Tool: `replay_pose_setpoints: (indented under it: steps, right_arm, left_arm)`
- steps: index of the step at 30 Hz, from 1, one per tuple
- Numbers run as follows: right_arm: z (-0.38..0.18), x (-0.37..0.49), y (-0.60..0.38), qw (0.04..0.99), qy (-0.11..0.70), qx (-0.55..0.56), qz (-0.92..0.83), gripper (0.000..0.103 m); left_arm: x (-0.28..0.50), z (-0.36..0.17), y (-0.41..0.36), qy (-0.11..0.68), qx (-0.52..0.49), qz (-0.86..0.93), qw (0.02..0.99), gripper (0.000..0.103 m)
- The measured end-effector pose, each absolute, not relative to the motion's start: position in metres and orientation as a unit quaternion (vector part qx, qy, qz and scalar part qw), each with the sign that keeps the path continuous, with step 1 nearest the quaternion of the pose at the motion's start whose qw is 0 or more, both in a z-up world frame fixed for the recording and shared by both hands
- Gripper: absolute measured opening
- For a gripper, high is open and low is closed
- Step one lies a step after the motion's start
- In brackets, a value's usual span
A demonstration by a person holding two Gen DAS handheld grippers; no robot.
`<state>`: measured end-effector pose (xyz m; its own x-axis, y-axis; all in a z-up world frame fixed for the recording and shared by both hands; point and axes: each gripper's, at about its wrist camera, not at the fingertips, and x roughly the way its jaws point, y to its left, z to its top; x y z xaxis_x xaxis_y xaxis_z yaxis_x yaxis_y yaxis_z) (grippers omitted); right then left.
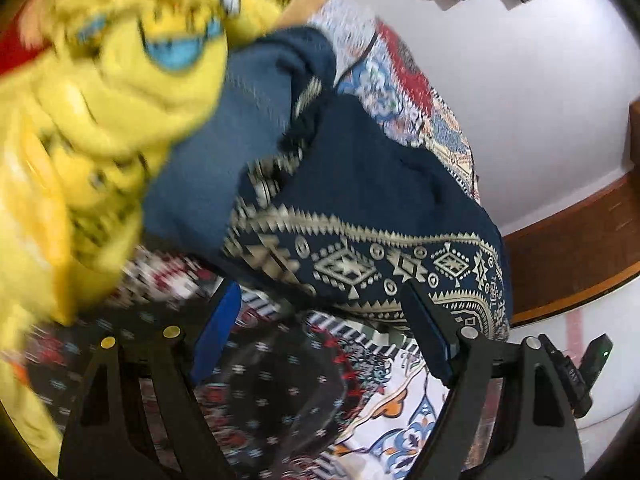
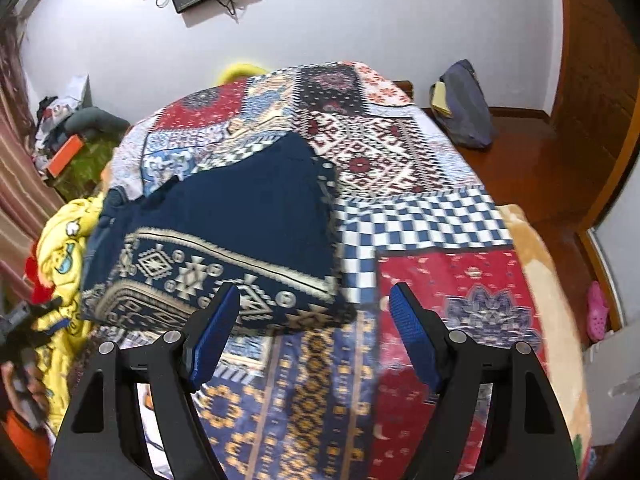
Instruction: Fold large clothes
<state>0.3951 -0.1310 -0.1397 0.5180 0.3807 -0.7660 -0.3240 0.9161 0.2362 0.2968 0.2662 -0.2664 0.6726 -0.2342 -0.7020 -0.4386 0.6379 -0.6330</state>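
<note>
Both your claws are released and empty — the right claw (image 2: 314, 336) hangs over the patchwork bedspread (image 2: 420, 216) with the folded navy garment (image 2: 248, 220) just ahead and to its left, its patterned border running crosswise. The left claw (image 1: 320, 332) sits closer to that border edge. Farther left lies the yellow garment (image 2: 64, 240) — likely next, nearer your left.
</note>
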Motion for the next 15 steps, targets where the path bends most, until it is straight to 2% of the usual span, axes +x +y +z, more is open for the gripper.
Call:
replay_pose_setpoints:
  steps: [5,6,7,12,15]
  right_arm:
    - [-0.149,0.399,-0.104,0.860,0.453,0.043,0.230,0.074]
    - [-0.151,0.400,-0.099,0.858,0.454,0.044,0.235,0.074]
    - [-0.152,0.401,-0.094,0.856,0.455,0.044,0.240,0.074]
    - [-0.161,0.406,-0.074,0.846,0.464,0.045,0.256,0.074]
    - [-0.164,0.406,-0.063,0.845,0.465,0.036,0.262,0.074]
  left_arm:
    - [0.313,-0.302,0.261,0.403,-0.482,0.029,0.778,0.081]
    - [0.315,-0.305,0.262,0.399,-0.490,0.025,0.775,0.079]
    - [0.317,-0.309,0.263,0.392,-0.503,0.018,0.770,0.071]
    - [0.329,-0.305,0.260,0.372,-0.504,-0.003,0.780,0.059]
    - [0.332,-0.295,0.254,0.366,-0.478,-0.004,0.798,0.058]
